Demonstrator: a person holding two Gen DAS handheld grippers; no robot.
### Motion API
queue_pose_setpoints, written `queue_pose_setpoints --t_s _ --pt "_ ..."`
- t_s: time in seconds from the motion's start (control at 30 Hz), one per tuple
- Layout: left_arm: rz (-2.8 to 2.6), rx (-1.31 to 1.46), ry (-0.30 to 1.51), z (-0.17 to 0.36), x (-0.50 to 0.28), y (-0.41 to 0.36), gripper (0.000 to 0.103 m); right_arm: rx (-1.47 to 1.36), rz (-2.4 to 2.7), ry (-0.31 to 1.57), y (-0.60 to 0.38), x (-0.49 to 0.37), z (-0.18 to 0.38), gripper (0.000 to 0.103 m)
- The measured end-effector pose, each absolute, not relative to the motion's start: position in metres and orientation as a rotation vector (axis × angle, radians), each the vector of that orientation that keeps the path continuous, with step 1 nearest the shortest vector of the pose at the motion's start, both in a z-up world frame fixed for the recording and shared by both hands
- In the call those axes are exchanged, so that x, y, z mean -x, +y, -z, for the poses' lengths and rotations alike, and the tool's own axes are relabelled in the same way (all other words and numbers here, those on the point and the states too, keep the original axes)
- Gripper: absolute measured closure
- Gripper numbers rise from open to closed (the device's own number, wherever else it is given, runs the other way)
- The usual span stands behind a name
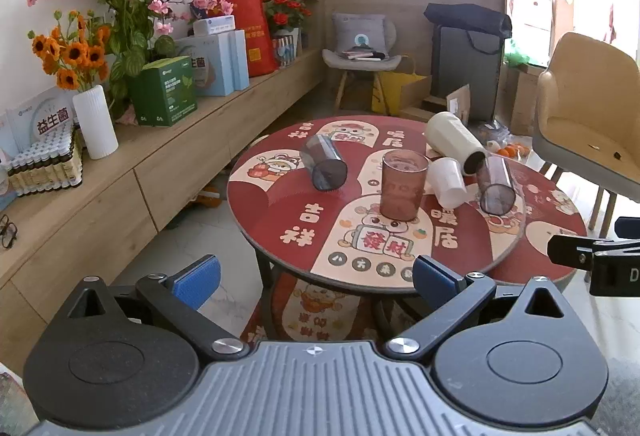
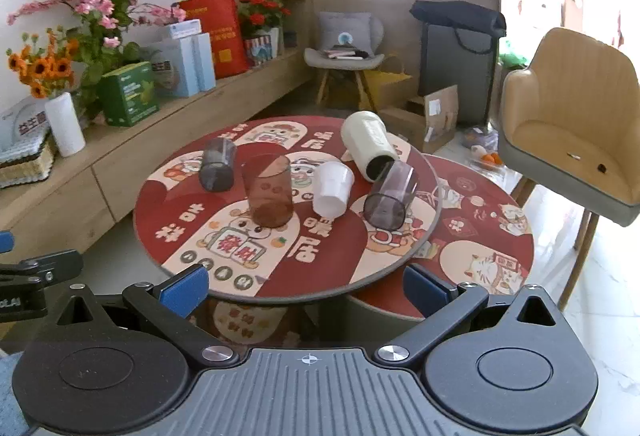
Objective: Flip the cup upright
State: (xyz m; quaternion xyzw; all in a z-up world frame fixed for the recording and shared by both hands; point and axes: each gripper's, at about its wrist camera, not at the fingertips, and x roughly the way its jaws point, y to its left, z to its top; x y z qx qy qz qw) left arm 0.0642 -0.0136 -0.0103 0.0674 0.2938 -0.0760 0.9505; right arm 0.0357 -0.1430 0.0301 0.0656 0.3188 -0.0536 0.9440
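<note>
Several cups are on the round red table [image 1: 280,203] [image 2: 168,211]. A brown translucent cup [image 1: 402,184] [image 2: 269,191] stands upright in the middle. A grey translucent cup [image 1: 323,163] [image 2: 218,164] lies on its side to the left. A white cup [image 1: 447,181] [image 2: 332,188], a cream cup [image 1: 454,141] [image 2: 369,144] and a smoky clear cup [image 1: 495,184] [image 2: 390,200] lie on their sides to the right. My left gripper [image 1: 316,278] and right gripper [image 2: 306,286] are both open and empty, short of the table's near edge.
A lower second red table [image 2: 480,236] overlaps on the right. A beige armchair [image 2: 572,123] stands at the right. A long wooden cabinet [image 1: 140,163] with flower vases and boxes runs along the left wall. Bags and a small chair [image 1: 360,59] stand behind.
</note>
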Motion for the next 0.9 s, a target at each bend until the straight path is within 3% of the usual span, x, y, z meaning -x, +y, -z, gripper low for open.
queue_pose_setpoints --t_s 0.9 --pt "0.116 -0.136 0.582 0.003 -0.017 -0.005 0.000 -0.130 0.138 0.597 -0.130 0.026 -0.028 0.000"
